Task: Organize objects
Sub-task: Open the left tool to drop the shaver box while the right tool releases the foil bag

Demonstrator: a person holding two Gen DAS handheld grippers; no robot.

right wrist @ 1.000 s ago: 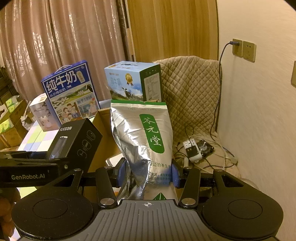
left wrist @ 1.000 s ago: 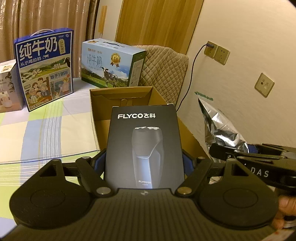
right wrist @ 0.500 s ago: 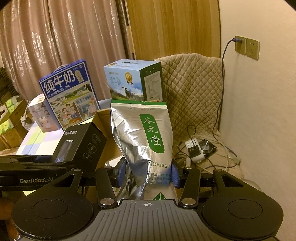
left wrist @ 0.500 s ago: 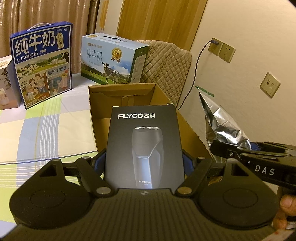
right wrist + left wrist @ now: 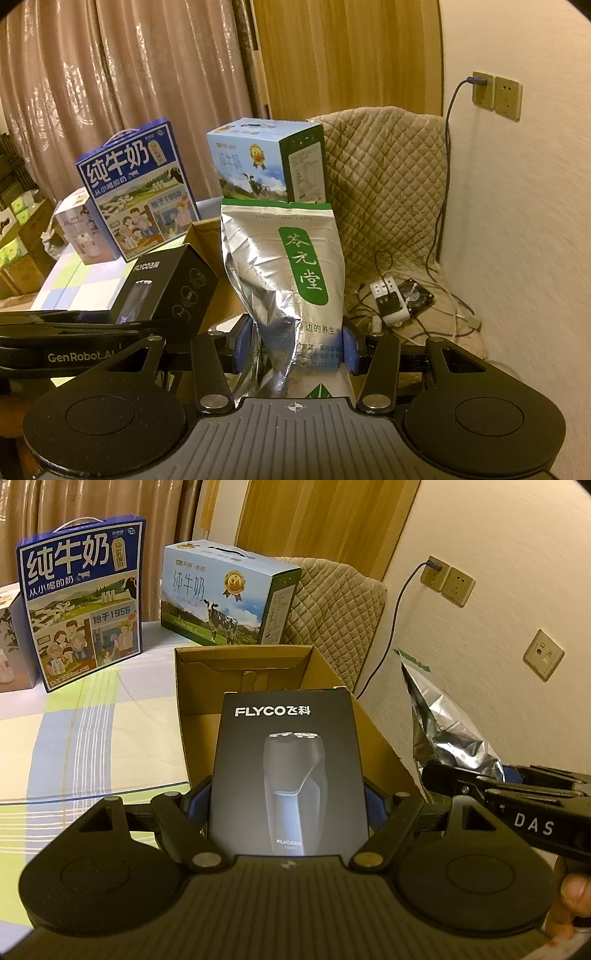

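Note:
My left gripper [image 5: 288,803] is shut on a black FLYCO shaver box [image 5: 286,764] and holds it upright over the near end of an open brown cardboard box [image 5: 243,679] on the table. The shaver box also shows in the right wrist view [image 5: 166,291]. My right gripper [image 5: 295,347] is shut on a silver foil bag with a green label [image 5: 291,280], held upright to the right of the cardboard box [image 5: 207,236]. The bag also shows in the left wrist view [image 5: 439,731].
A dark blue milk carton [image 5: 81,605] and a light blue milk carton [image 5: 225,594] stand at the table's far edge. A quilted chair [image 5: 384,192] with cables and a power strip [image 5: 388,299] is beyond. The wall with sockets [image 5: 447,579] is at the right.
Both grippers have moved forward and lower toward the cardboard box, each keeping hold of its item. The milk cartons look nearer.

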